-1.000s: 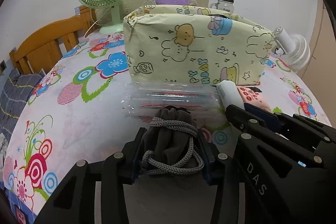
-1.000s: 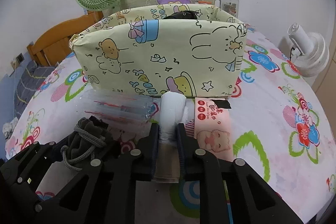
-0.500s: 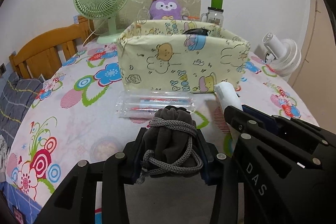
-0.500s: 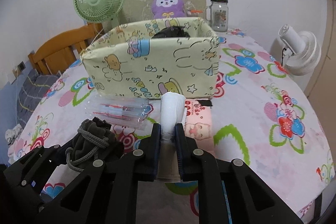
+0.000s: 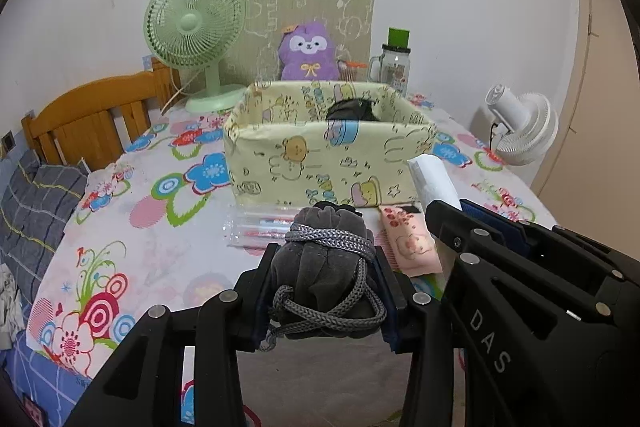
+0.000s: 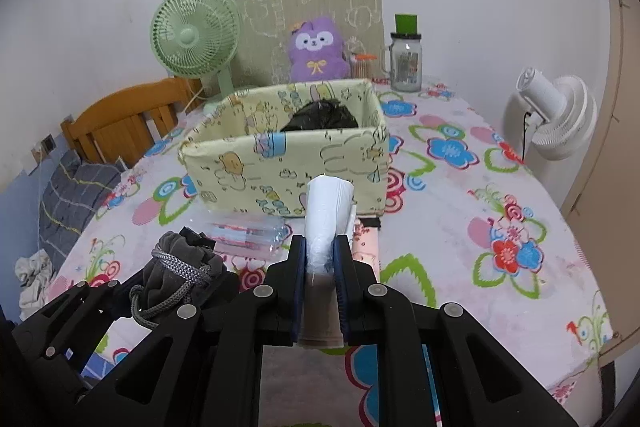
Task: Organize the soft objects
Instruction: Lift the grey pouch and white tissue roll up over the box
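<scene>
Left wrist view: flowered tablecloth (image 5: 132,227) fills the ground below and beyond both grippers. Ahead of them stands the yellow cartoon-print fabric bin (image 5: 320,163), open-topped, a dark bundle (image 5: 352,109) already lying inside toward its far side. Likely the collecting place for the soft items, hence both tools aimed at it.

Behind the bin: green desk fan (image 5: 196,35), purple plush (image 5: 308,51), lidded glass jar (image 5: 394,67). White fan (image 5: 520,127) off to the right. Wooden chair back (image 5: 92,123) to the left.

Between the grippers and the bin's near wall, flat on the cloth: a clear plastic packet (image 5: 256,231) with red-and-blue print, and a pink tissue pack (image 5: 408,243) just right of it. Both untouched, probably next in line.

Left gripper (image 5: 326,291) clenched on a grey drawstring pouch (image 5: 324,259); pads squeeze its sides, cord looped across the front. Pouch clear of the table, short of the bin.

Right gripper (image 6: 320,267) squeezed tight on a white roll (image 6: 326,215) wrapped in film; roll points forward, its free end toward the bin wall. Narrow grip suits the slim, squashy roll.

Judgement: both items in carry, not yet over the rim. Each needs lifting above the near wall before letting go.
</scene>
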### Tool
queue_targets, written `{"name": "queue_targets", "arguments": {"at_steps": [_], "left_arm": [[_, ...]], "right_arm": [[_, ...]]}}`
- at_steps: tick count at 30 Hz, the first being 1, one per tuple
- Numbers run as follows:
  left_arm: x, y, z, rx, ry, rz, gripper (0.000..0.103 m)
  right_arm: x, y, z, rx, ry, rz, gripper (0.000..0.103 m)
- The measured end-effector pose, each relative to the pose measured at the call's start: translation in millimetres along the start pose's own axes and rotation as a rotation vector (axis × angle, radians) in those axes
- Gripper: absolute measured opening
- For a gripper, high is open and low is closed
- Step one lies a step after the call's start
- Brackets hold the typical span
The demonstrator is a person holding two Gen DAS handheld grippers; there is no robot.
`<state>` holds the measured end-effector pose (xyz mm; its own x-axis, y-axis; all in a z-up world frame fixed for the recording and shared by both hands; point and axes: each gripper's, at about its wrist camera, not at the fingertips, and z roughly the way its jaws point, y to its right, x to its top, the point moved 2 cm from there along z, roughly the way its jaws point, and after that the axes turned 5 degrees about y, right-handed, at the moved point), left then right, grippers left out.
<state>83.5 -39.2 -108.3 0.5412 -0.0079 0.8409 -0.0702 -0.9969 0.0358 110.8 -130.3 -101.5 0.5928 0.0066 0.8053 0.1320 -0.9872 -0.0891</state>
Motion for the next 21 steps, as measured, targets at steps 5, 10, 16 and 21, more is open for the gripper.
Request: {"name": "queue_targets", "arguments": {"at_steps": [5,10,16,21], "left_arm": [[10,3,-13,0.0,0.026,0.004,0.044],[21,3,-25,0.001,0.052,0.01,0.044],[35,5,-36,-0.004,0.073,0.013,0.044],[47,5,-40,-0.009,0.089,0.014,0.044]], "right_arm": [[11,0,-15,0.004,0.025,0.005,0.017],[22,-2,-27,0.006,0.048,0.013,0.017],[36,-4,-39,0.002,0.069,0.013,0.017],[49,-5,-47,0.0,0.087,0.011,0.017]]}}
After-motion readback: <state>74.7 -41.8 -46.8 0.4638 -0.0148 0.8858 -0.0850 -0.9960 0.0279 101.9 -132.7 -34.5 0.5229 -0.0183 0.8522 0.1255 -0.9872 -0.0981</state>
